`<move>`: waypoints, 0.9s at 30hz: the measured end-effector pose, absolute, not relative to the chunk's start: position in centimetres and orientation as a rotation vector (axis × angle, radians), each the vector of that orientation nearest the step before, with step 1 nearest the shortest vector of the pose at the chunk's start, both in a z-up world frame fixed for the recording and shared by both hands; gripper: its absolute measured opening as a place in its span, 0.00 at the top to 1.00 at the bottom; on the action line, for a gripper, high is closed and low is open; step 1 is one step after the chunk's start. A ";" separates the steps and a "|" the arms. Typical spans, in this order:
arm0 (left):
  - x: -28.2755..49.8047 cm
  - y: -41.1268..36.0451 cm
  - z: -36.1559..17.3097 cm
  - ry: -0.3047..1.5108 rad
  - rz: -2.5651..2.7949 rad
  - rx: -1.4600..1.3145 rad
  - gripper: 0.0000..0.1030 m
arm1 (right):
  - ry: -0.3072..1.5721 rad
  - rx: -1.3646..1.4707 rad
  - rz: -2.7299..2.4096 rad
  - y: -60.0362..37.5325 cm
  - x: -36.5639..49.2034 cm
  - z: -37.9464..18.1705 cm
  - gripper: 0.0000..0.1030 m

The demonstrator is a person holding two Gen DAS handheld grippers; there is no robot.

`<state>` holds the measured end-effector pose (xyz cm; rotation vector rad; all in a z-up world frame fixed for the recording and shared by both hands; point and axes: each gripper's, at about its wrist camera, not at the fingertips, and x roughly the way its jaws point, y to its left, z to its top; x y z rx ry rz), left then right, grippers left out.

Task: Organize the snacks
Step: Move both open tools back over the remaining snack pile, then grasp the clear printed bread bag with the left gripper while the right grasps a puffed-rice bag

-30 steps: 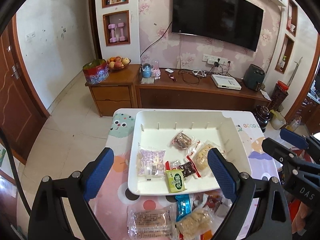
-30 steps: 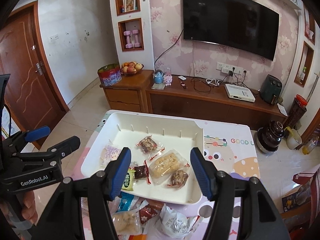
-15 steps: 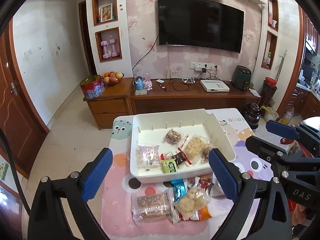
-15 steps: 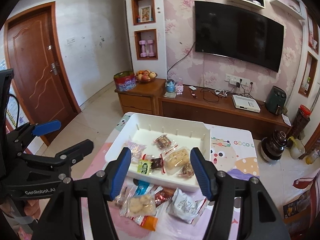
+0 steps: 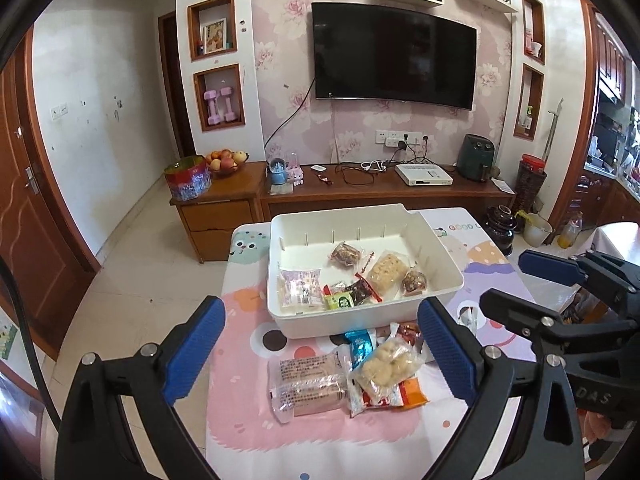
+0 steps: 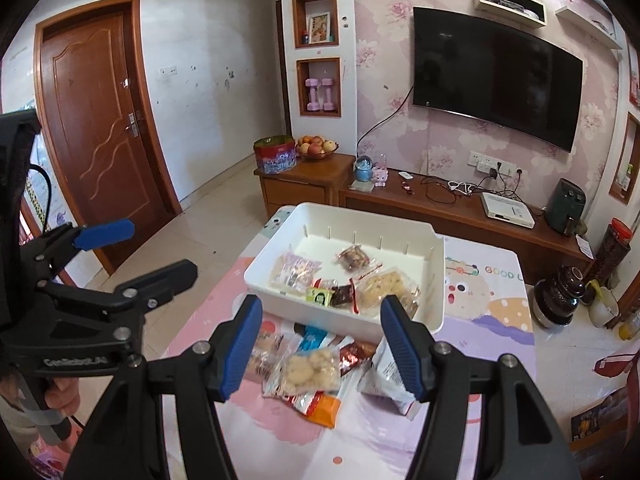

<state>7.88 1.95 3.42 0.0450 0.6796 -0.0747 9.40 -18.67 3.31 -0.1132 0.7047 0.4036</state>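
- At the centre of both views a white bin [image 5: 362, 322] sits on a table [image 5: 240, 420] covered with a pink cartoon cloth.
- Inside the bin lie several wrapped snacks: a pale pink pack [image 5: 299, 286] at its left, a green packet [image 5: 340, 301] near the front wall, a large cracker bag [image 5: 387, 270] to the right, and a small dark nut bag [image 5: 345, 254] toward the back.
- In front of the bin, lower centre of the frame, a loose pile [image 5: 360, 368] of snacks rests on the cloth, touching one another; a clear cookie bag [image 6: 310, 366] lies on top.
- Your left gripper [image 5: 320, 352] fills the bottom of the left view, its blue fingers spread wide with nothing between them.
- Your right gripper [image 6: 324, 346] is likewise spread and empty, framing the pile from above.
- Both grippers hang apart from the snacks, touching none.
- Your hand [image 6: 60, 394] grips the left tool's handle at the lower left of the right view.
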 end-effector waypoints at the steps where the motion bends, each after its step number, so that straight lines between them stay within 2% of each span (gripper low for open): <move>1: 7.5 1.9 3.1 0.678 -0.074 0.049 0.06 | 0.711 -0.115 0.405 -18.7 9.3 2.9 0.40; 8: 6.0 2.1 -0.5 0.699 -0.063 0.059 0.05 | 0.819 -0.076 0.386 -19.5 10.2 -1.7 0.40; 18: 8.2 3.7 -9.4 0.868 -0.009 -0.020 0.05 | 0.985 0.007 0.358 -19.9 12.1 -9.6 0.40; 27: 11.2 5.0 -15.0 0.984 0.011 -0.100 0.05 | 1.085 0.119 0.381 -19.2 15.3 -14.6 0.40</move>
